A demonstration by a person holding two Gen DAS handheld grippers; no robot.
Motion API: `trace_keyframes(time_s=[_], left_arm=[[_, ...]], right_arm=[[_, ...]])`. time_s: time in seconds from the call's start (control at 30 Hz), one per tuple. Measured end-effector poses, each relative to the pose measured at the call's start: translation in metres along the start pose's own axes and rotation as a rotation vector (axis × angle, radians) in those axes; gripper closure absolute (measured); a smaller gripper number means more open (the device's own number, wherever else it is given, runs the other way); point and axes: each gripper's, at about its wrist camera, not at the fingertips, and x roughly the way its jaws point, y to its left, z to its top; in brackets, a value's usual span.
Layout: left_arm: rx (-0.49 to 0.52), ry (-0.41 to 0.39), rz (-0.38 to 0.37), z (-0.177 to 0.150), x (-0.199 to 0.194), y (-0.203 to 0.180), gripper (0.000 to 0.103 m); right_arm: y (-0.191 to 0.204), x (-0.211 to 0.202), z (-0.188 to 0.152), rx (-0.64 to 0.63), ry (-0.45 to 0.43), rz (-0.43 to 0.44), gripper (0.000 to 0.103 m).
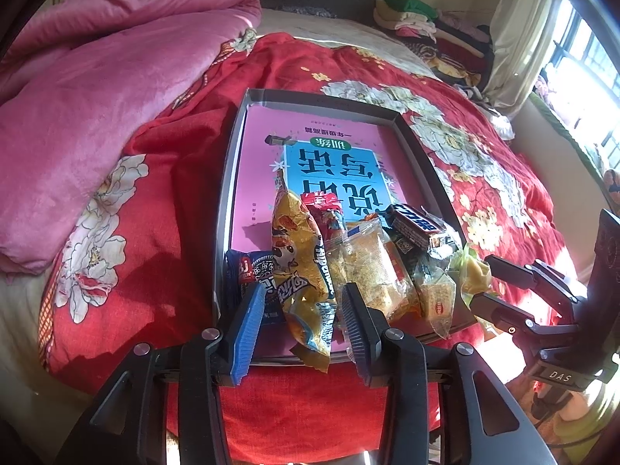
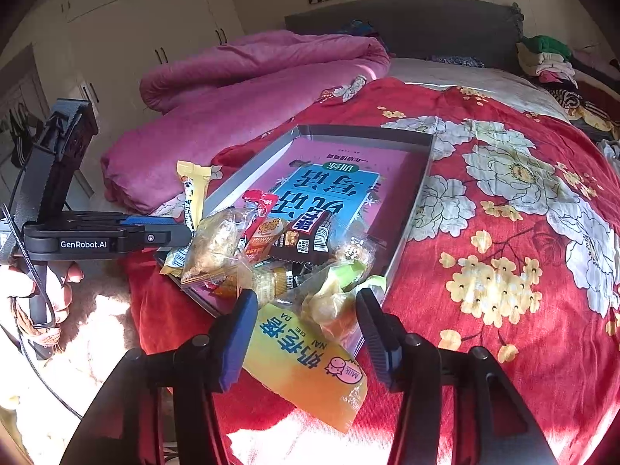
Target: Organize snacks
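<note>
A grey shallow box (image 1: 228, 178) (image 2: 410, 209) lies on the red floral bedspread with a pink and blue book in it. Several snack packets pile at its near end: a yellow chips bag (image 1: 302, 271), a clear cracker pack (image 1: 372, 267), a dark chocolate bar (image 1: 414, 224) (image 2: 306, 240). My left gripper (image 1: 300, 310) is open, its fingers astride the yellow chips bag. My right gripper (image 2: 306, 329) is open over a yellow-orange milk snack bag (image 2: 306, 364) at the box's near corner; in the left wrist view its fingers (image 1: 511, 271) sit beside a yellow-green packet (image 1: 472, 271).
A pink quilt (image 1: 97, 97) (image 2: 248, 85) is bunched at the left of the bed. Folded clothes (image 1: 426, 27) are stacked at the far right by the window. White wardrobes (image 2: 135, 27) stand behind the bed.
</note>
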Motion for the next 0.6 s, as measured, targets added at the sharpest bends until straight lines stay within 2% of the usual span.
trace_keyframes(time_s=[0.17,0.6], left_arm=[[-0.001,-0.012,-0.007,0.001,-0.005,0.000,0.052],[-0.007,-0.034,-0.015,0.002,-0.014,0.000,0.044]], right_arm=[[0.009,0.005,0.002,-0.047,-0.003,-0.008,0.045],[0.018,0.022,0.004,-0.089,0.022,0.004,0.044]])
